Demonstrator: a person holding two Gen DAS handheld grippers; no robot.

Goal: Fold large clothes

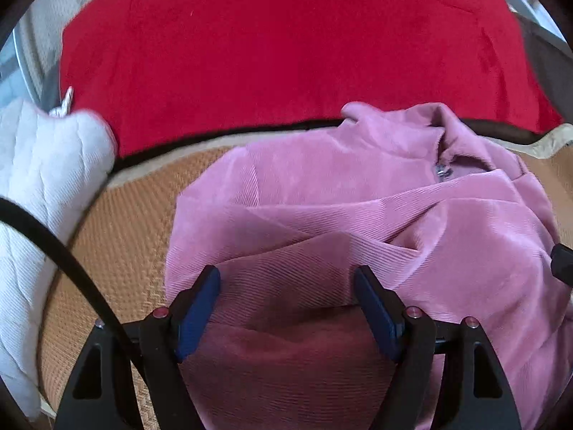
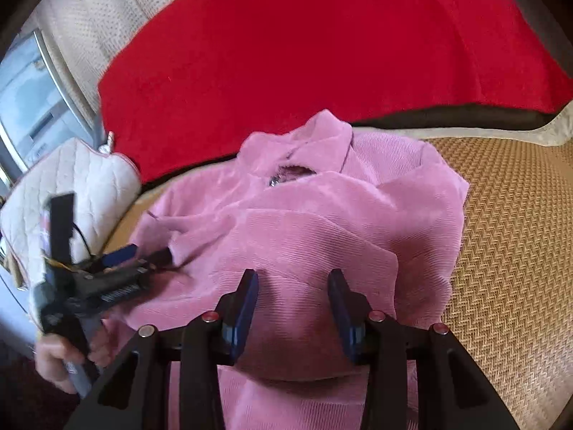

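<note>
A pink corduroy jacket [image 1: 358, 197] lies partly folded on a woven tan mat [image 1: 118, 236], collar and zipper at the far end. Its sleeves are crossed over the body. My left gripper [image 1: 286, 276] is open just above the jacket's near part, with nothing between its blue pads. My right gripper [image 2: 293, 279] is open over the jacket [image 2: 304, 222] in the right wrist view, also empty. The left gripper [image 2: 143, 251] shows there at the jacket's left edge, held by a hand.
A red blanket [image 1: 279, 46] covers the surface beyond the mat. A white quilted cushion [image 1: 43, 186] lies at the left, also in the right wrist view [image 2: 71, 186]. The mat [image 2: 508, 233] extends right. A black cable [image 1: 64, 251] crosses the left view.
</note>
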